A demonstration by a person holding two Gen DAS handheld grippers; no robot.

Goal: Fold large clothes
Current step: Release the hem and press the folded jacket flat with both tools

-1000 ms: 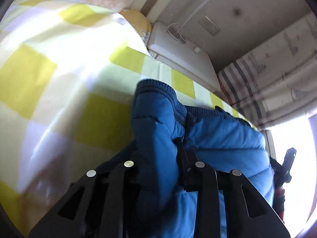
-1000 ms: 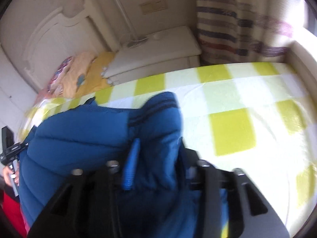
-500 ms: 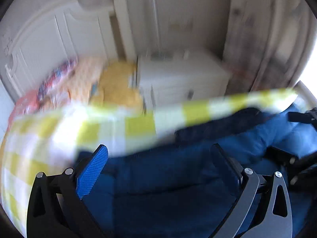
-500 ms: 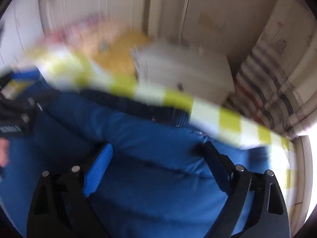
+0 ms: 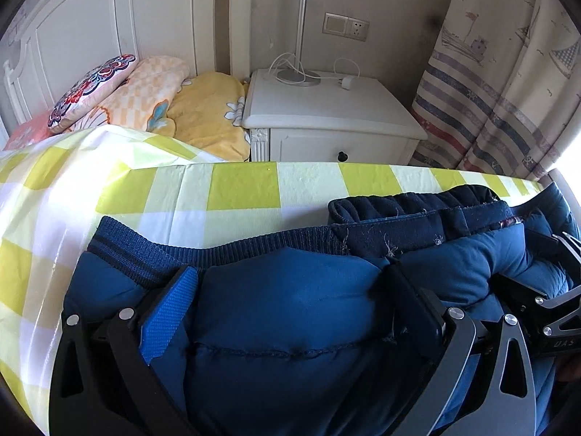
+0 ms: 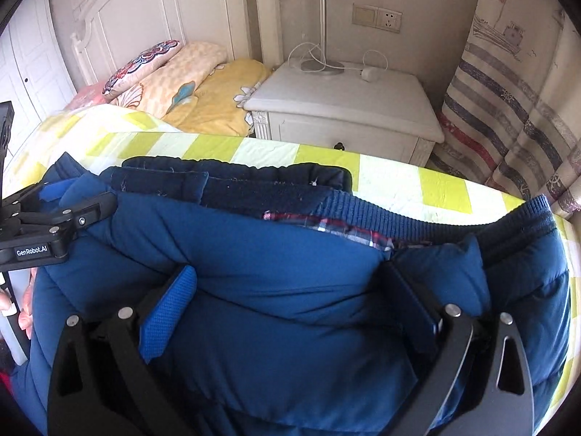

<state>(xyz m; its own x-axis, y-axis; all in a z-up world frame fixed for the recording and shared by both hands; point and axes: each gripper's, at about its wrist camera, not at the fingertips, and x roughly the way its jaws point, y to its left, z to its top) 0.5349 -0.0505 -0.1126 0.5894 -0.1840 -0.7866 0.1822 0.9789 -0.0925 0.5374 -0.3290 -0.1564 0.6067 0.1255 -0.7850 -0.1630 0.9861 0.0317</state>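
A puffy blue jacket [image 5: 290, 330] lies folded on the yellow-and-white checked bed cover [image 5: 243, 189], its ribbed hem and dark navy collar [image 5: 417, 214] along the far edge. My left gripper [image 5: 290, 276] stands wide open over the jacket's left part, padding bulging between the pads without being pinched. My right gripper [image 6: 288, 272] hovers over the right part of the jacket [image 6: 272, 247]; its jaws are opening, with fabric between them and loose. A plaid lining [image 6: 326, 225] peeks out near the hem. Each gripper shows at the edge of the other's view.
Beyond the bed's far edge stand a white nightstand [image 5: 326, 109] with a lamp base and charger cable, and a striped curtain [image 5: 490, 109]. Pillows and a yellow blanket [image 5: 210, 109] are piled against the white headboard [image 5: 90, 25]. A person's hand [image 6: 25, 316] shows at far left.
Both grippers were shut on bunched jacket sleeves a second ago; they swung across, let go and opened wide. The jacket now lies flatter, folded, under both.
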